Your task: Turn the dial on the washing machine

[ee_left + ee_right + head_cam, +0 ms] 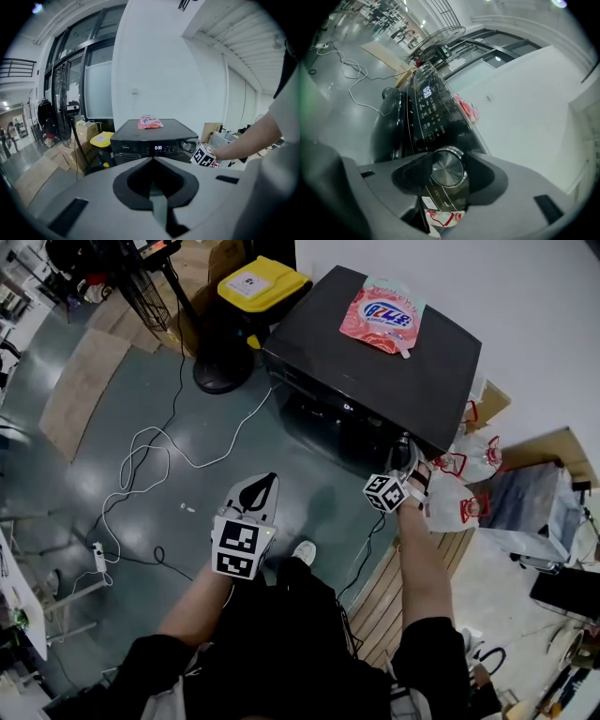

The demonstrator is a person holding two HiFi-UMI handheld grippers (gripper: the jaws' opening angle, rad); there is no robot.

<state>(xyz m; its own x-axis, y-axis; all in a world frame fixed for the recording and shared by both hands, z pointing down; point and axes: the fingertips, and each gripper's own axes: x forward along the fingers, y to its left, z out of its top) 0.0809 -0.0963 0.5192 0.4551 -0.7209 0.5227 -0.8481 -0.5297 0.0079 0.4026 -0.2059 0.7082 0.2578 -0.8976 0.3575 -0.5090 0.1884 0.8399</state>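
A black washing machine [375, 362] stands ahead of me, its lit display [158, 148] on the front panel. The round silver dial [446, 168] sits at the panel's right end. My right gripper [405, 456] reaches it at arm's length, and in the right gripper view its jaws [446, 174] press on both sides of the dial. In the left gripper view the dial [187, 146] shows beside the right gripper's marker cube [204, 158]. My left gripper [265, 486] hangs low in front of me, away from the machine, shut and empty.
A pink detergent pouch [382, 315] lies on the machine's lid. A yellow-lidded bin [261, 282] and a fan's round base [223, 371] stand to its left. White cables [150, 456] trail over the floor. Red-and-white bags [464, 488] sit at the machine's right.
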